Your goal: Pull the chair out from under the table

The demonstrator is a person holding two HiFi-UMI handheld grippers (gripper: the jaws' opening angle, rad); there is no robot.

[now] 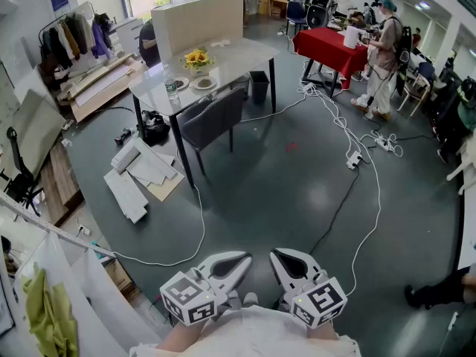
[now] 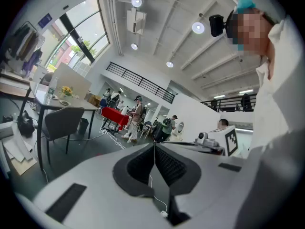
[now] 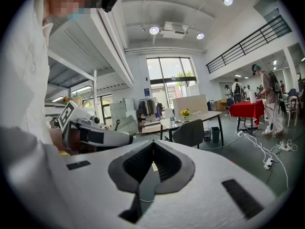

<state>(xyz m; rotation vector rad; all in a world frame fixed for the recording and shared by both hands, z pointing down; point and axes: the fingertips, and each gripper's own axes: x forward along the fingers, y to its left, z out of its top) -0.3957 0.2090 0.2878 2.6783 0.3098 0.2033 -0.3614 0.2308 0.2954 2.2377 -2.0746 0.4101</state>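
Observation:
A dark grey chair stands pushed in at the near side of a grey table in the upper middle of the head view. It also shows as the chair in the left gripper view and the chair in the right gripper view. Both grippers are held close to the person's body at the bottom of the head view, far from the chair. My left gripper is shut with nothing in it. My right gripper is shut and holds nothing either.
On the table are yellow flowers, a bottle and plates. White cables run over the dark floor. Boards and a black bag lie left of the table. A bin stands behind. People stand by a red table.

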